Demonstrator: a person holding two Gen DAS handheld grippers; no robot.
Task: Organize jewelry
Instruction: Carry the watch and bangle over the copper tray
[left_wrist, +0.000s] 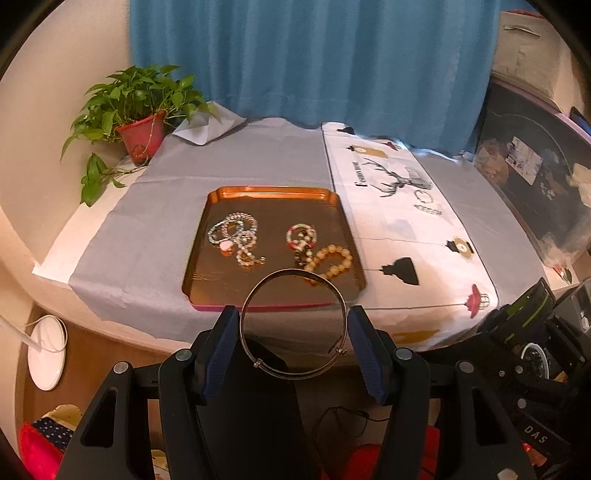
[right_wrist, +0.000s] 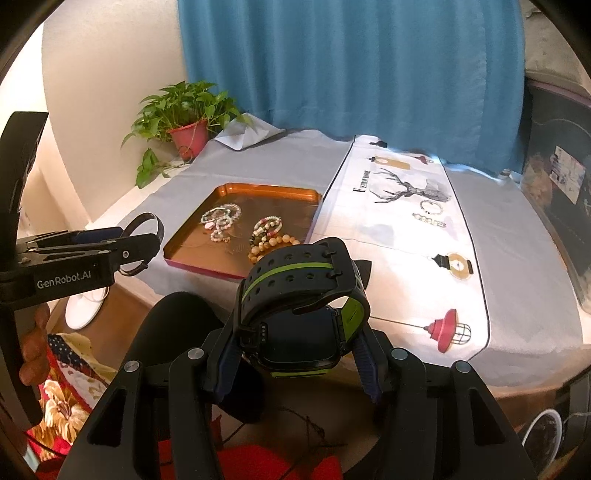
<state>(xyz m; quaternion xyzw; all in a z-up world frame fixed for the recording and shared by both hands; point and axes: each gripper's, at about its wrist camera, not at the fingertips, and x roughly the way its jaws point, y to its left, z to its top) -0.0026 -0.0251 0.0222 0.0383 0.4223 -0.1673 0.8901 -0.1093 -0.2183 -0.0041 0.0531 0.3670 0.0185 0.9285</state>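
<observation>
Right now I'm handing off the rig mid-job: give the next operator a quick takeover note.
Left gripper: shut on the metal bangle, near the tray's front edge.
Right gripper: shut on the black-and-green watch, short of the table.
Copper tray: holds several bead bracelets.
Left: two small bracelets on the white deer-print runner; both held pieces not yet set down.

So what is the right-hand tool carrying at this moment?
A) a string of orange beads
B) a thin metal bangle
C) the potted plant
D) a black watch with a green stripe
D: in the right wrist view the right tool is closed on a black watch with a green stripe, while the thin metal bangle sits between the fingers of the left tool.
</observation>
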